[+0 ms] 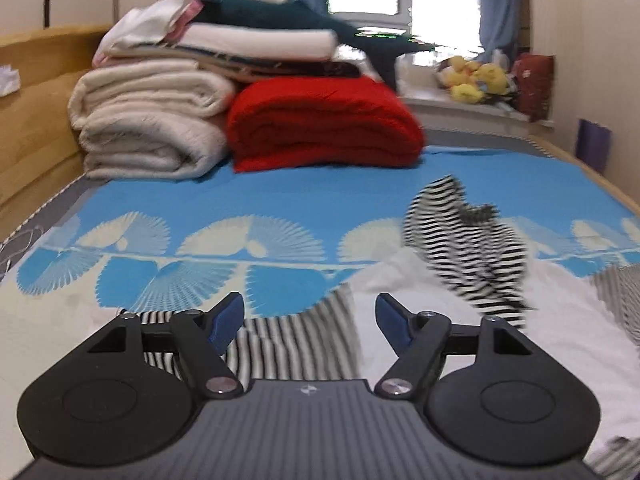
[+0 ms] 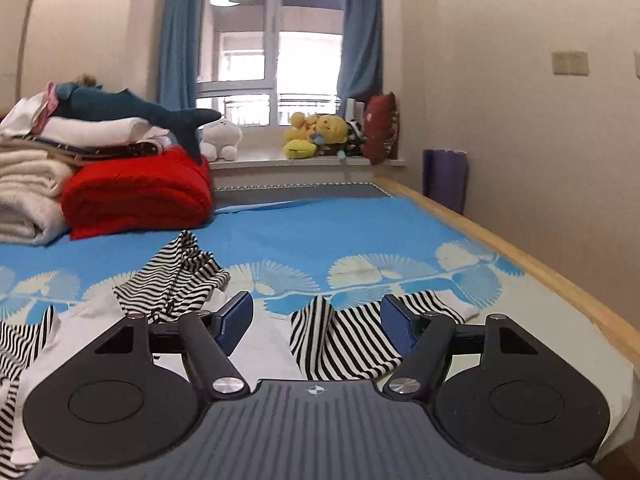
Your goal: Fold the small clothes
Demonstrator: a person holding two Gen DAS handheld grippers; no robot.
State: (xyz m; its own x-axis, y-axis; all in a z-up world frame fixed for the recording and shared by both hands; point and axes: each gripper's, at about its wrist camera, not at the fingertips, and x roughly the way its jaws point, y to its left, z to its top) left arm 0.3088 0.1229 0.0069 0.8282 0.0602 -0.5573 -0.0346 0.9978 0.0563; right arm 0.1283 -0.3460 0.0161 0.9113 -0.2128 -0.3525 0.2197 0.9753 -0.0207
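Left gripper (image 1: pixel 310 316) and right gripper (image 2: pixel 316 314), each with blue finger pads, black linkage arms on silver pivot screws, round black housings, ribbed grey base plate bearing a small crosshair mark

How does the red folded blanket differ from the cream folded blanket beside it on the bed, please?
The red blanket is bright red and smooth; the cream blanket is off-white and looks ribbed. The red blanket is one fold; the cream blanket is two stacked rolls, standing taller. Both are folded, touching, and carry more folded linen on top.
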